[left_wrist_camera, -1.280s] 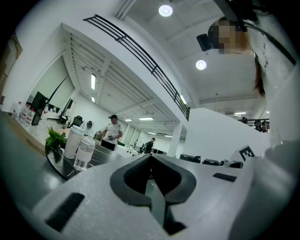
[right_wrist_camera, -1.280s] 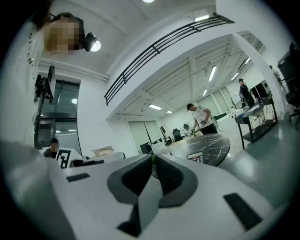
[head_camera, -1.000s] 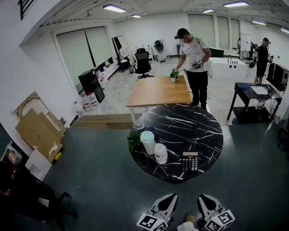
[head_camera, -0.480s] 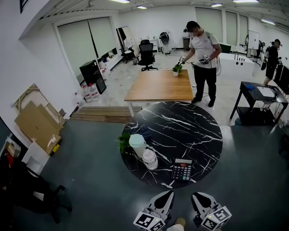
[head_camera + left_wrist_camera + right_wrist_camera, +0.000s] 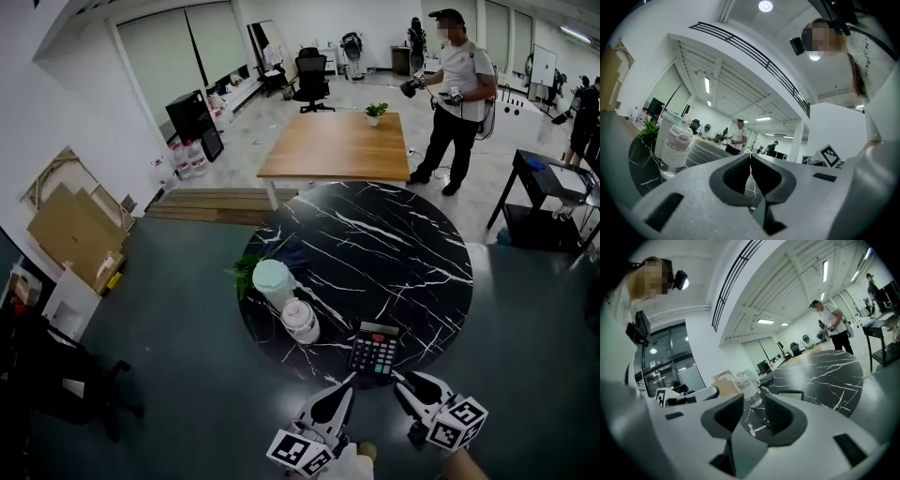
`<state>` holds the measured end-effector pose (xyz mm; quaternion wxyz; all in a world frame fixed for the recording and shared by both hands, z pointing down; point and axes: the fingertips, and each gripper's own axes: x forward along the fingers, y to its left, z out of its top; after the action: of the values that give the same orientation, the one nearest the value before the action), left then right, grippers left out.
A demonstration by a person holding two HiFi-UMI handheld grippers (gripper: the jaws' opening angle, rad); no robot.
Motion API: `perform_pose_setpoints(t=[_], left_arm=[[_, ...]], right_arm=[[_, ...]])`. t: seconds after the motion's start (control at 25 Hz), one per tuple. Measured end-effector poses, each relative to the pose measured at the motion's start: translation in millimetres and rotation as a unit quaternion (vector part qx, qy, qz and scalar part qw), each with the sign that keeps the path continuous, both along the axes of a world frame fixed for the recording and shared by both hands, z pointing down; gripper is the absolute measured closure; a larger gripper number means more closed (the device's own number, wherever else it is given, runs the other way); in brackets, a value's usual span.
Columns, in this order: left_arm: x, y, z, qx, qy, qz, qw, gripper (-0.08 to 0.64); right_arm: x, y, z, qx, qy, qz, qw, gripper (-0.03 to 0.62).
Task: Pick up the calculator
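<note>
The calculator (image 5: 375, 350), dark with a pale display strip, lies flat near the front edge of the round black marble table (image 5: 412, 262). My left gripper (image 5: 345, 384) sits just short of that edge, below and left of the calculator, its jaws shut with nothing in them (image 5: 750, 161). My right gripper (image 5: 401, 380) is below and right of the calculator. Its jaws are opening, with a gap and nothing between them (image 5: 753, 401). In the right gripper view the calculator (image 5: 790, 393) shows just beyond the jaws.
A clear bottle with a white cap (image 5: 301, 321) and a tall pale-lidded cup (image 5: 273, 281) stand left of the calculator, beside a green plant (image 5: 246, 272). Behind are a wooden table (image 5: 333, 145), a standing person (image 5: 459, 94) and a black cart (image 5: 548, 187) at right.
Both grippers have moved forward to the table's front edge, close to the calculator. The person behind has stepped to the right side of the wooden table.
</note>
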<state>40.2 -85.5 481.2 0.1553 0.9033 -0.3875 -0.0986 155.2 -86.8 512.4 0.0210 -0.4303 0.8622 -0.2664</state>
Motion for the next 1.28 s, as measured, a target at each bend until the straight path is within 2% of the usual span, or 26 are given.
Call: perform_pose_setpoints(t=[0.2,0.56,0.76,0.92,1.16,1.28], left_arm=[[-4.3,-26.7,21.7,0.001,-0.002,-0.012,0.9999,0.552],[-12.2,-55.6,51.7,-0.001,-0.009,-0.025,0.9996,0.552],[-13.7,-59.7,60.8,-0.007,-0.002,-0.031,0.9995,0.552],[-10.8,-56.8,64.7,-0.014,0.007,-0.033,0.9994,0.552],[-14.1,-57.5,67.8,-0.02,0.013,-0.037,0.999,0.552],[-16.3,-56.2,71.2,-0.026,0.016,-0.04,0.9987,0.552]], right_arm=[[15.2,-65.9,37.4,-0.043,0.029,-0.046,0.998,0.422],[28.9,-138.7,91.6,-0.16,0.023,-0.101,0.982,0.403],[30.5,-156.5,111.3,-0.213,0.008,-0.121,0.97,0.403],[27.3,-158.9,124.9,-0.255,-0.006,-0.148,0.955,0.402],[16.8,-161.1,130.6,-0.285,-0.028,-0.176,0.942,0.402],[7.9,-156.3,132.4,-0.301,-0.028,-0.204,0.931,0.403]])
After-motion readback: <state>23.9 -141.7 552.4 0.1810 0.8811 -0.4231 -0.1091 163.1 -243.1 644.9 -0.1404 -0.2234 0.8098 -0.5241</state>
